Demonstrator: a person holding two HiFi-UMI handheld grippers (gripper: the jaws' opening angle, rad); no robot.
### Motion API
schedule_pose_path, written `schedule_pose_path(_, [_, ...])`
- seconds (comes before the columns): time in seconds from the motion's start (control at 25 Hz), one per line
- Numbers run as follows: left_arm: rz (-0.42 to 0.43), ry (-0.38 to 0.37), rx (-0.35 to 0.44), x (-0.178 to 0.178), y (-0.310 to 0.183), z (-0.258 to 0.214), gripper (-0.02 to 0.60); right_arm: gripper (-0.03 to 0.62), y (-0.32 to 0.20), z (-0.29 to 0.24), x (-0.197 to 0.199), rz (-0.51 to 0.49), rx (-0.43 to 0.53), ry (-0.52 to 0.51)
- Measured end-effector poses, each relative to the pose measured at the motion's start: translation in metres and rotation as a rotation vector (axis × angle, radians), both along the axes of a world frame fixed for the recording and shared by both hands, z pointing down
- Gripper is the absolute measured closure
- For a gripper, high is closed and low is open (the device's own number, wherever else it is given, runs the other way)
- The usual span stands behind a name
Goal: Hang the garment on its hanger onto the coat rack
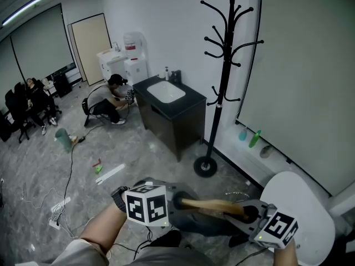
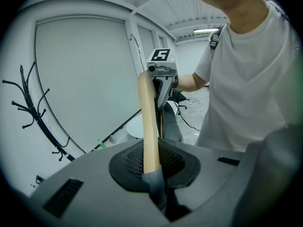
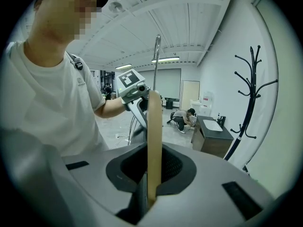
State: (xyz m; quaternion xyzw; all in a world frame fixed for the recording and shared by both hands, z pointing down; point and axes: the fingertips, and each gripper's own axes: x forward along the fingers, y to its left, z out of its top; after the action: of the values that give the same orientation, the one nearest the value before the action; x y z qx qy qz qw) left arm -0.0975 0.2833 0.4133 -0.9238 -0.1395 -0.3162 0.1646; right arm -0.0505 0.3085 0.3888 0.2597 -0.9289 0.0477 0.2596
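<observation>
While the wooden hanger (image 1: pixel 213 205) lies roughly level low in the head view, the left gripper (image 1: pixel 178 201) pinches one end of it, its jaws pressed tight on the wood and on a fold of the grey garment (image 1: pixel 206 224) wrapped there. The right gripper (image 1: pixel 248 213) clamps the other end, its jaws closed on bare wood. The garment hangs beneath the hanger, though from above it is hard to tell how it sits on the bar. In the right gripper view the hanger's metal hook (image 3: pixel 156 56) points upward. The black coat rack (image 1: pixel 224 76) stands well apart ahead, near a black cabinet (image 1: pixel 177 121) with a white sink (image 1: pixel 165 91). A round white table (image 1: pixel 302 209) lies just beside the right gripper.
</observation>
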Motion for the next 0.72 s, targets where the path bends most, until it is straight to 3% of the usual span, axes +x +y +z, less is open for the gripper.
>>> schedule_pose_path(0.28, [0.043, 0.011, -0.017, 0.016, -0.053, 0.005, 0.548, 0.554, -0.052, 0.004, 0.015, 0.035, -0.009, 0.0])
schedule_pose_path(0.72, [0.111, 0.017, -0.002, 0.036, -0.185, -0.005, 0.548, 0.554, -0.182, -0.005, 0.033, 0.098, 0.005, -0.015])
